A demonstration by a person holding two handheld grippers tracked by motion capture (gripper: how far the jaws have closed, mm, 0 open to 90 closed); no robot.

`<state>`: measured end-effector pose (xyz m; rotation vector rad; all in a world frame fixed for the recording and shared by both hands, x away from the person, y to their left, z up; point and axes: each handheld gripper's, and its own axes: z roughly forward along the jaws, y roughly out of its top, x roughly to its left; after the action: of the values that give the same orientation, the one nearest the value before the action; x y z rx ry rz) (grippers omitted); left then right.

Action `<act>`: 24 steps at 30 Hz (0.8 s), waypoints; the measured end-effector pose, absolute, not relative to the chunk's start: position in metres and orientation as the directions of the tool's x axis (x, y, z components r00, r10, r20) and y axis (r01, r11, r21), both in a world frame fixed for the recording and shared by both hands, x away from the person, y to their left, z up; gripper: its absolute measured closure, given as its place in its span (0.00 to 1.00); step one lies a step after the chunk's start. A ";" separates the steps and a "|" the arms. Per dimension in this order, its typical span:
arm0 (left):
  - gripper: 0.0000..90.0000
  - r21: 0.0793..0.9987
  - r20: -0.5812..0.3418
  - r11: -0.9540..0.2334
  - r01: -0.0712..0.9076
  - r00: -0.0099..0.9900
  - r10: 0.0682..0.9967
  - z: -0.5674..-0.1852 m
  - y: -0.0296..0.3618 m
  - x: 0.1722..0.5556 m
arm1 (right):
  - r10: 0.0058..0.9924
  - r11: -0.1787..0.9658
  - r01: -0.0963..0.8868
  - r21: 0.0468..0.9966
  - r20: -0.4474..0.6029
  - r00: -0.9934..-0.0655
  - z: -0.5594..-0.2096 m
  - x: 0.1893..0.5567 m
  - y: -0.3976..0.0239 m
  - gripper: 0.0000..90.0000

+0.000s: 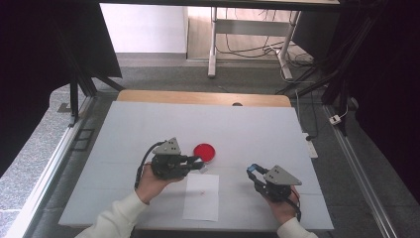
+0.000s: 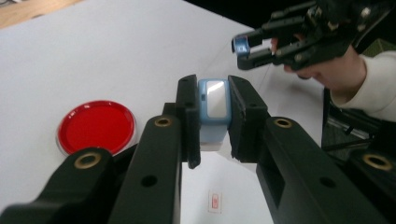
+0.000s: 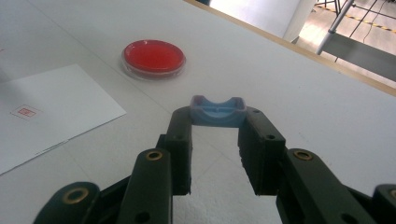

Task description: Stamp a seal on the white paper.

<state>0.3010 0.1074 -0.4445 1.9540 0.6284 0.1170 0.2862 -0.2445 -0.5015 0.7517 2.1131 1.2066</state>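
Note:
In the left gripper view my left gripper is shut on a small light-blue block with a shiny grey face, held above the table. In the high view that gripper points right, just below a round red dish. My right gripper is shut on a small blue cap-like piece with a curved hollow. From above, the right gripper sits at the table's right, tips pointing left. A white paper sheet lies between the hands and bears a small red stamped mark.
The grey-white table top has a wooden strip along its far edge. Black frame posts stand at both sides, and cables lie on the floor behind. The red dish sits beyond the paper.

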 end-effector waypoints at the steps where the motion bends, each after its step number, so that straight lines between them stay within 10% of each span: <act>1: 0.84 0.869 -0.190 -0.324 0.373 0.857 0.478 -0.443 0.108 0.302 | 0.713 0.431 0.182 0.884 -0.210 -0.669 -0.502 0.286 -0.244 0.73; 24: 0.84 0.873 -0.204 -0.302 0.384 0.848 0.489 -0.438 0.115 0.307 | 0.710 0.438 0.177 0.882 -0.218 -0.670 -0.502 0.286 -0.244 0.73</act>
<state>0.3070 0.1152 -0.4379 1.9263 0.6486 0.1195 0.2864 -0.2440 -0.5017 0.7423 2.1145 1.1999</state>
